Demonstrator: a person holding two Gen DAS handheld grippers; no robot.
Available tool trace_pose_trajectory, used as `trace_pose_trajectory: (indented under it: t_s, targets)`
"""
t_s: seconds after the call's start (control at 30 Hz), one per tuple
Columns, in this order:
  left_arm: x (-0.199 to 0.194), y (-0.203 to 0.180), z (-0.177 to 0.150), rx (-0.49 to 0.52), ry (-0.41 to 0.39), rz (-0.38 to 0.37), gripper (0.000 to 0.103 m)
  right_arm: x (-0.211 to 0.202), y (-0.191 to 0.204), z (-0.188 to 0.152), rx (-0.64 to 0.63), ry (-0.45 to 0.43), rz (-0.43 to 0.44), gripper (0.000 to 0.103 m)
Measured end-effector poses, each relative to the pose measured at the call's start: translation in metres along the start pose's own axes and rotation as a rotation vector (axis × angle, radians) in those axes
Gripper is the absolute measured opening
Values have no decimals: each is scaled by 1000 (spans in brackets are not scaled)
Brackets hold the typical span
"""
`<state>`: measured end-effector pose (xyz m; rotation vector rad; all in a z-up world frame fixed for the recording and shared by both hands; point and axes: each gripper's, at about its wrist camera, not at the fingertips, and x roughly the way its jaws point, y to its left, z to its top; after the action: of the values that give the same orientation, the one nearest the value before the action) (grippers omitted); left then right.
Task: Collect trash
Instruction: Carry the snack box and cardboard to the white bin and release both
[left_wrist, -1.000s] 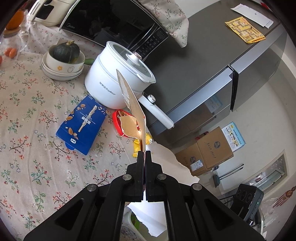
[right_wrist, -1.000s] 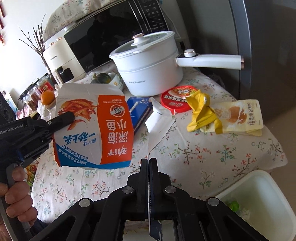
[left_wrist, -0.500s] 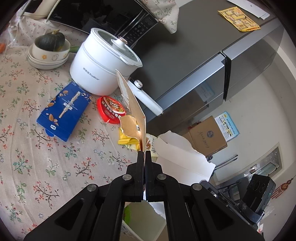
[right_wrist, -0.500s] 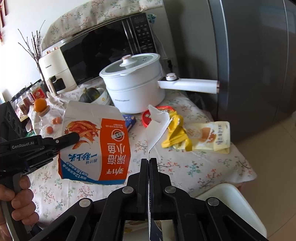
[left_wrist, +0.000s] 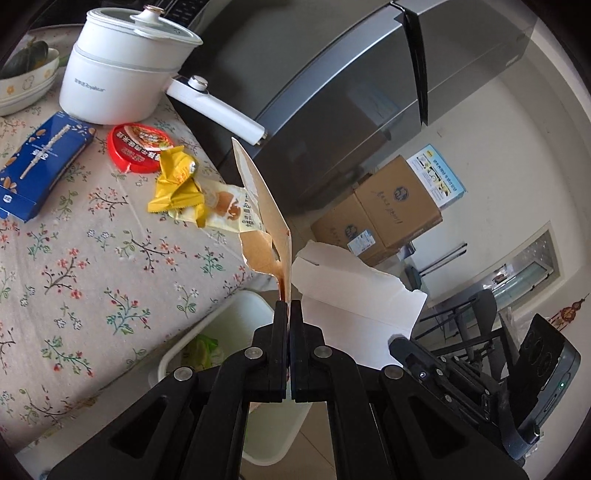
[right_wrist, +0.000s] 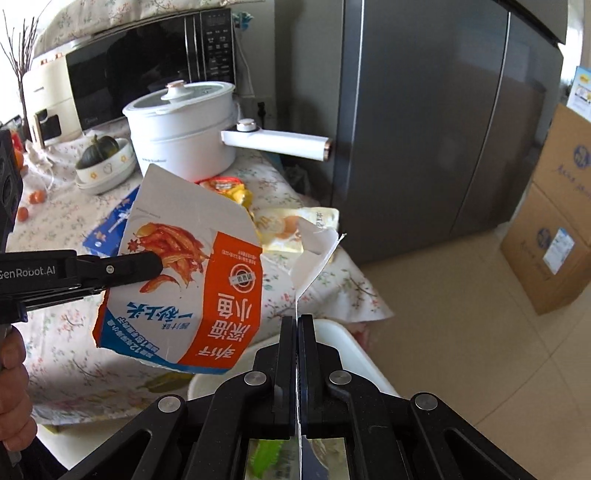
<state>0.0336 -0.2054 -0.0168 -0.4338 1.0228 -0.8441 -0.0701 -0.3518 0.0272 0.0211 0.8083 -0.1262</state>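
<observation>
My left gripper (left_wrist: 289, 306) is shut on a torn snack carton (left_wrist: 264, 206), seen edge-on with its brown inside; its orange and blue printed face (right_wrist: 192, 269) shows in the right wrist view, where the left gripper (right_wrist: 157, 262) pinches it. My right gripper (right_wrist: 296, 321) is shut on a torn white card piece (right_wrist: 314, 251), which also shows in the left wrist view (left_wrist: 351, 299). Both pieces hang past the table edge above a white trash bin (left_wrist: 236, 325), whose rim (right_wrist: 343, 339) shows under the right gripper.
On the floral tablecloth (left_wrist: 92, 258) lie a yellow wrapper (left_wrist: 177, 184), a pale snack bag (left_wrist: 229, 206), a red lid (left_wrist: 138, 147) and a blue box (left_wrist: 40, 162). A white pot (left_wrist: 125, 70) stands behind. A grey fridge (right_wrist: 443, 129) and cardboard boxes (right_wrist: 554, 221) stand right.
Both grippers have carried their torn pieces off the table toward its right end, and now hang over the white bin. Both remain shut.
</observation>
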Motion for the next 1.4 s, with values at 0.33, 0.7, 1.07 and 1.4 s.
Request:
trace_pose_trajectory:
  t_s: [0.33, 0.7, 1.07, 1.4]
  targets:
    - [55, -9, -32, 15, 113, 68, 0, 45, 4, -38, -102, 139, -101, 0]
    - [86, -4, -49, 37, 166, 119, 0, 69, -8, -50, -80, 203, -103, 1]
    - [100, -2, -57, 56, 197, 138, 0, 93, -21, -55, 4, 278, -35, 2]
    - [118, 0, -69, 24, 251, 116, 0, 84, -42, -45, 90, 238, -34, 20]
